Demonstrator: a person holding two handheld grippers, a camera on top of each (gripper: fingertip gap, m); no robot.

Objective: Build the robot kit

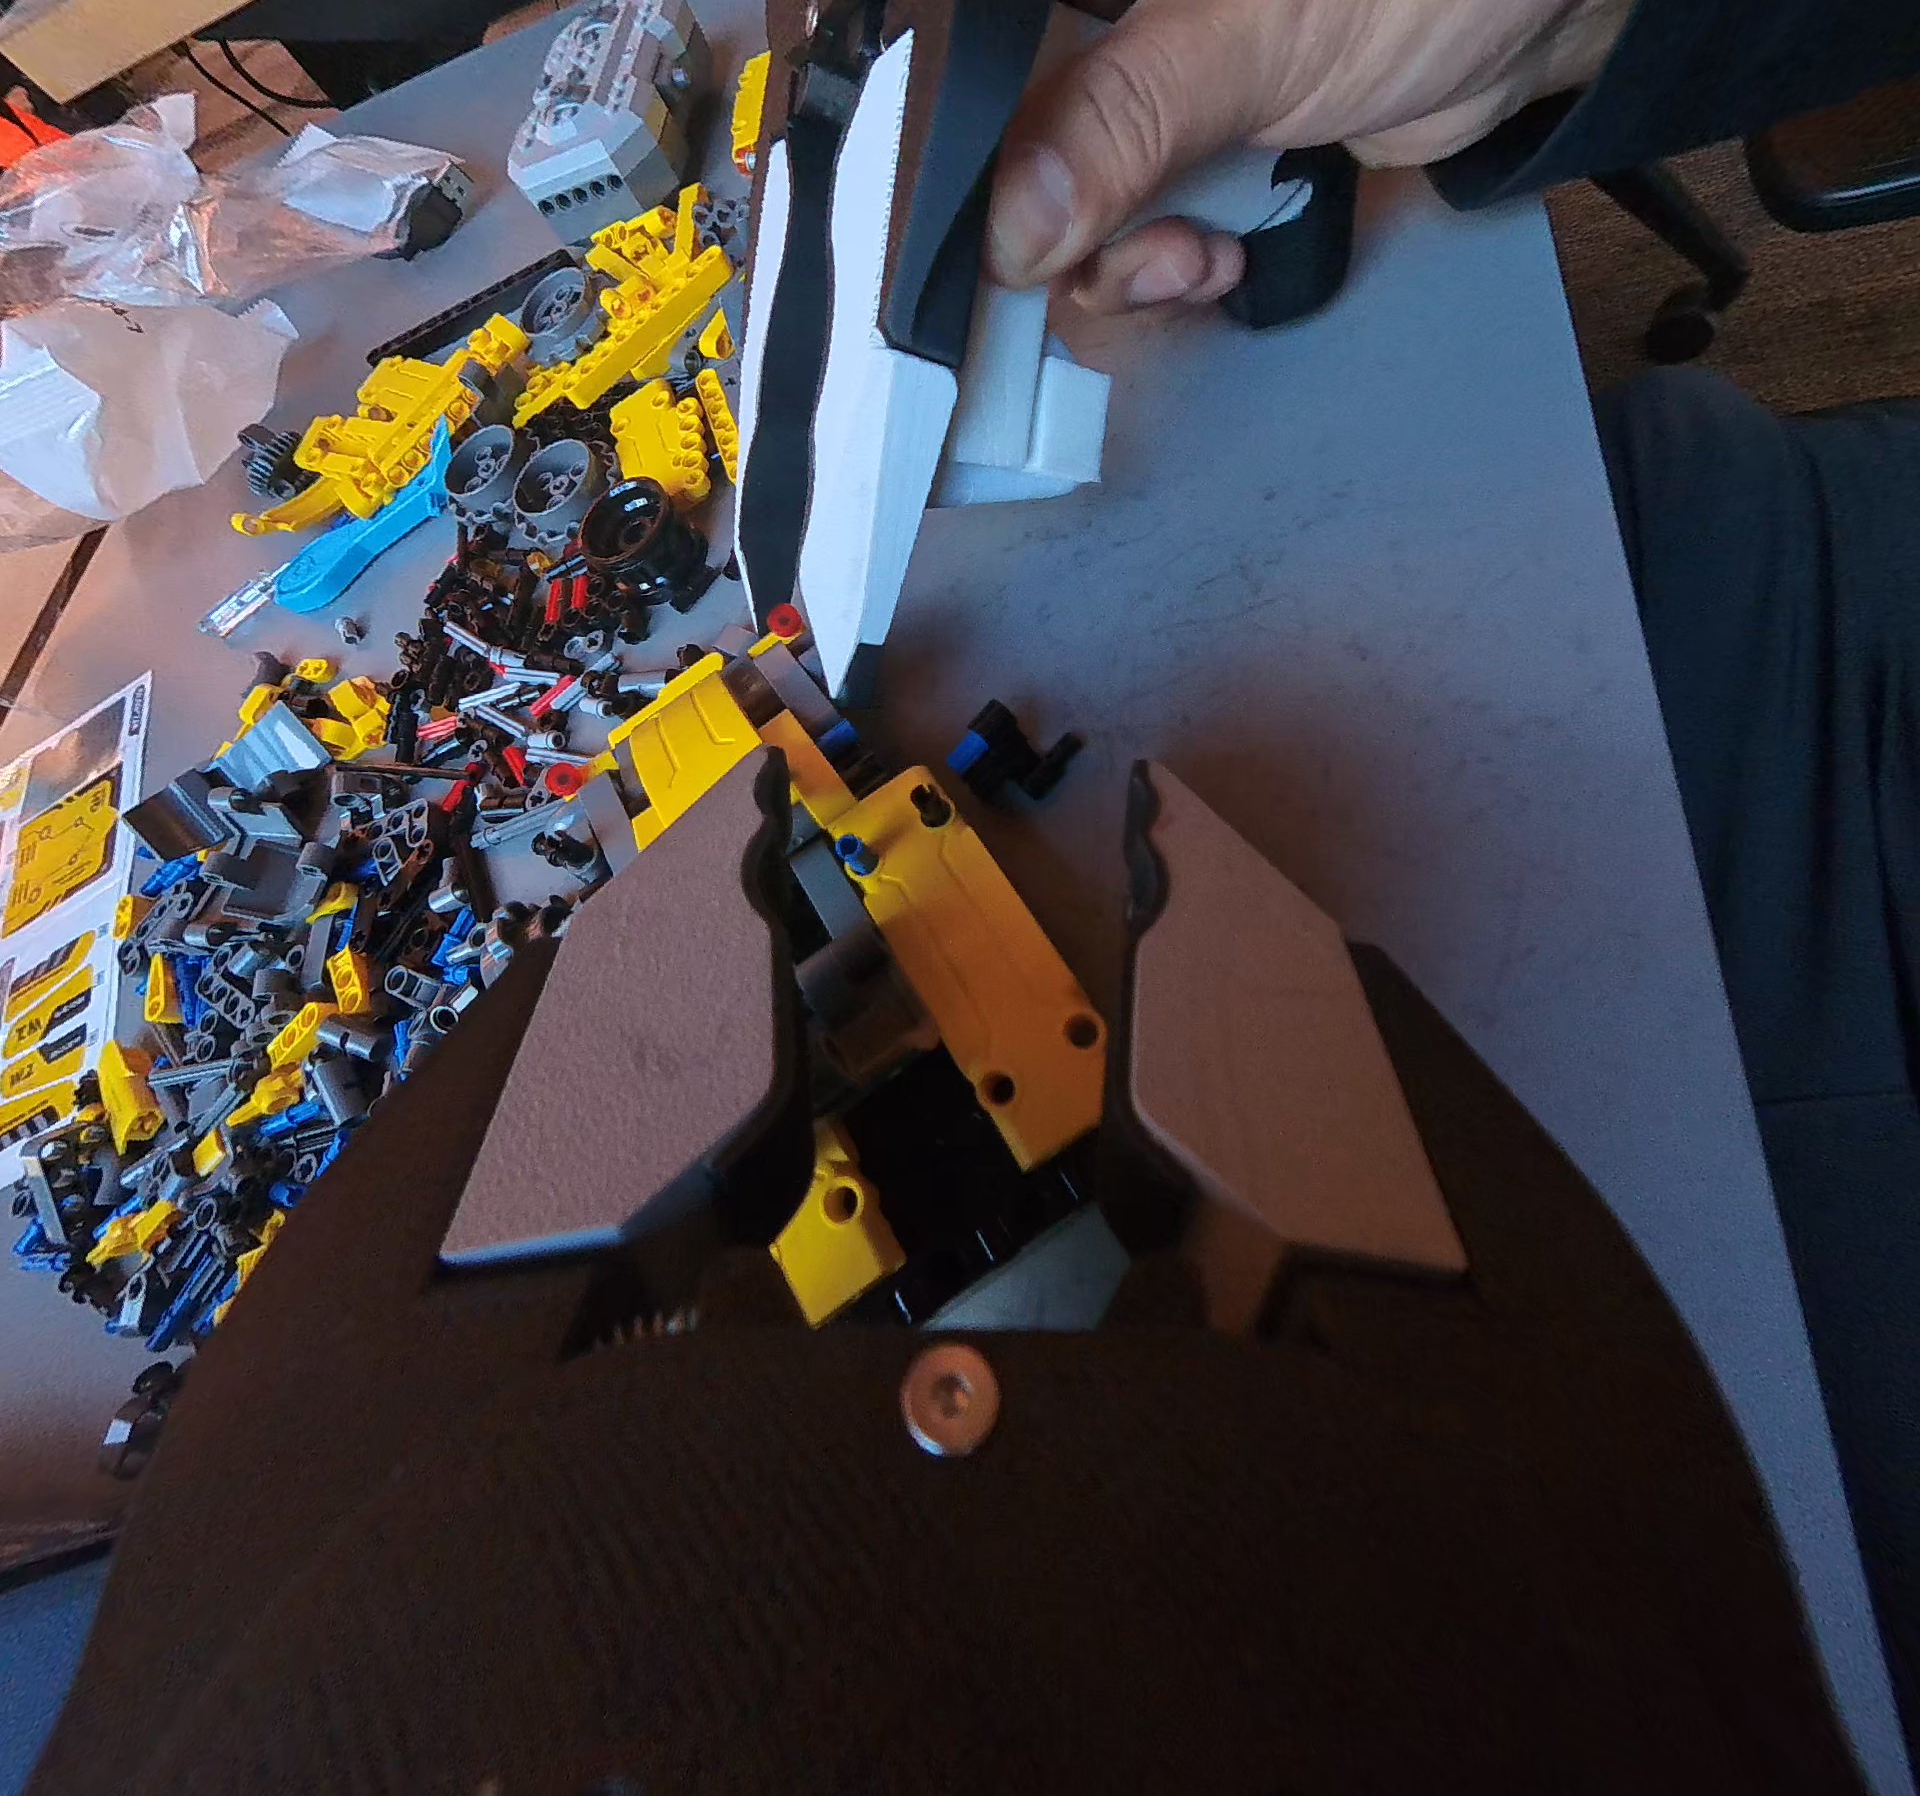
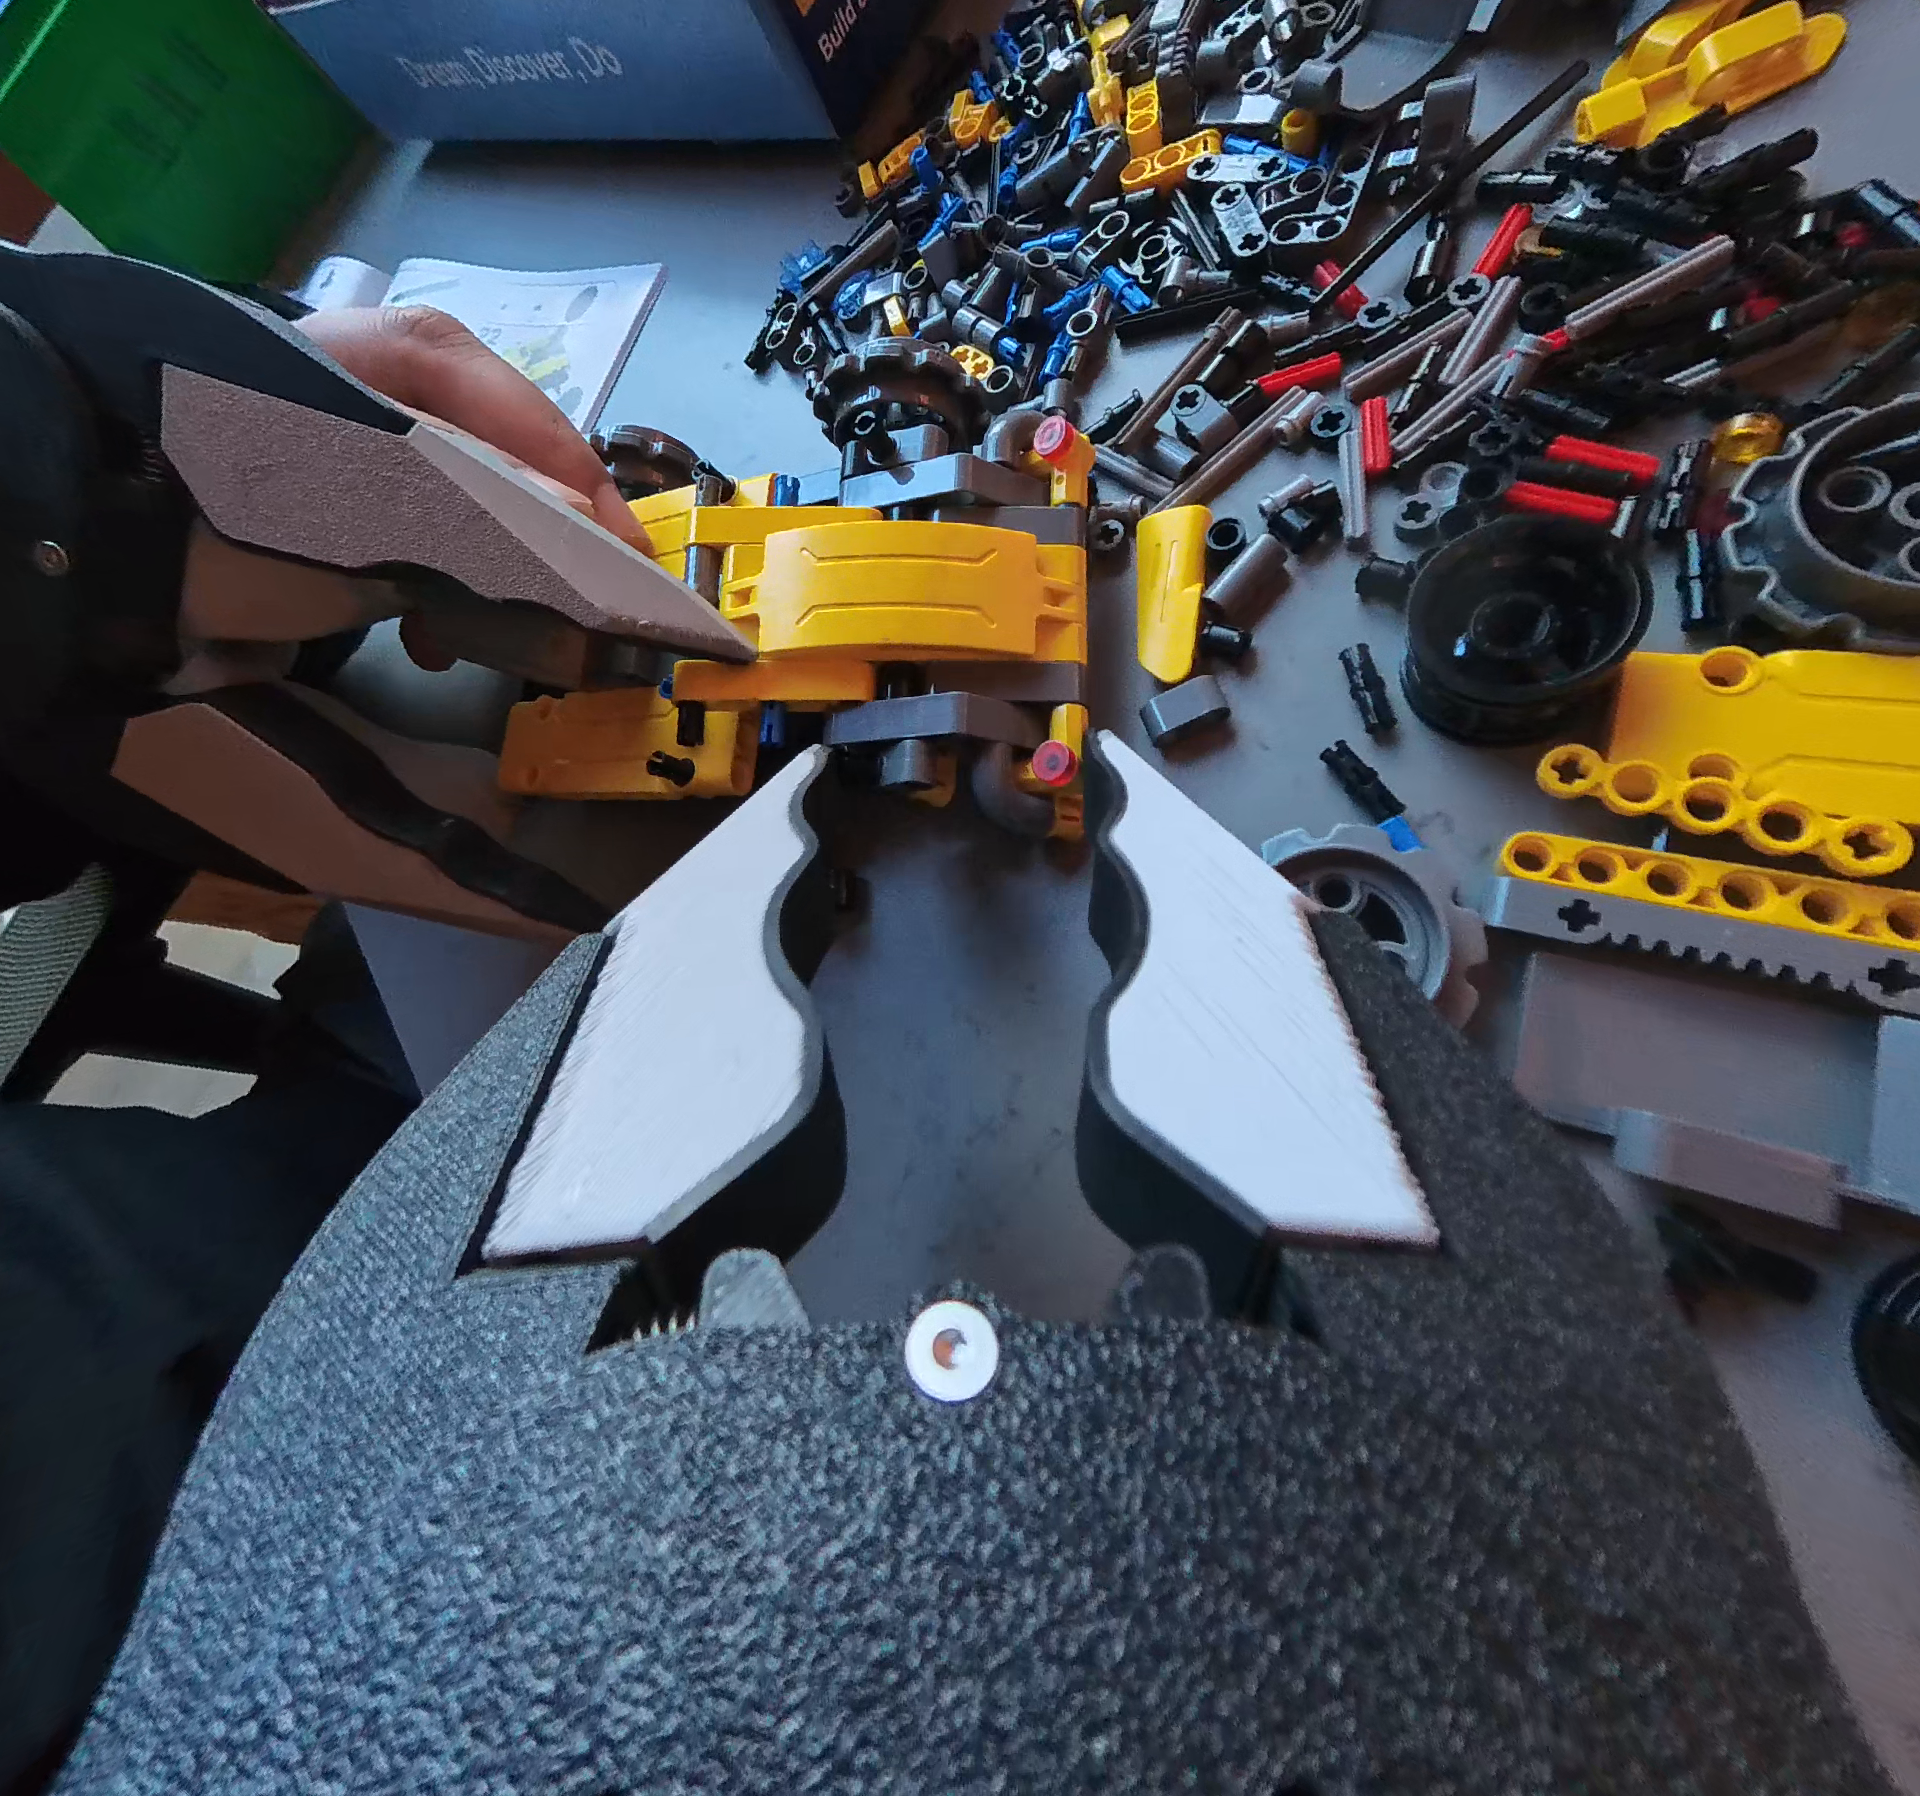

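Note:
A half-built model of yellow, grey and black building bricks (image 1: pixel 966 925) lies on the grey table (image 1: pixel 1351 624). My left gripper (image 1: pixel 956 780), with tan fingers, is shut on the model's rear part; black and yellow pieces fill the jaws. In the right wrist view the left gripper (image 2: pixel 670 780) comes in from the left onto the model (image 2: pixel 894 593). My right gripper (image 2: pixel 956 754), with white fingers, is open and empty, its tips just short of the model's end with two red pins (image 2: pixel 1051 761). In the left wrist view the right gripper (image 1: pixel 810 645) reaches down from above, held by a hand (image 1: pixel 1351 32).
A big pile of loose small parts (image 2: pixel 1247 136) covers the table beyond the model. A black wheel (image 2: pixel 1517 624), yellow beams (image 2: pixel 1714 811), a blue box (image 2: pixel 540 63), a booklet (image 2: pixel 561 323), a sticker sheet (image 1: pixel 62 863), plastic bags (image 1: pixel 104 219) and a grey block (image 1: pixel 613 105) lie around. Measured from the fingertips, the black wheel (image 2: pixel 1517 624) is 7 centimetres or so from the right gripper and 12 centimetres from the left. My left wrist view (image 1: pixel 633 528) looks at it from another angle.

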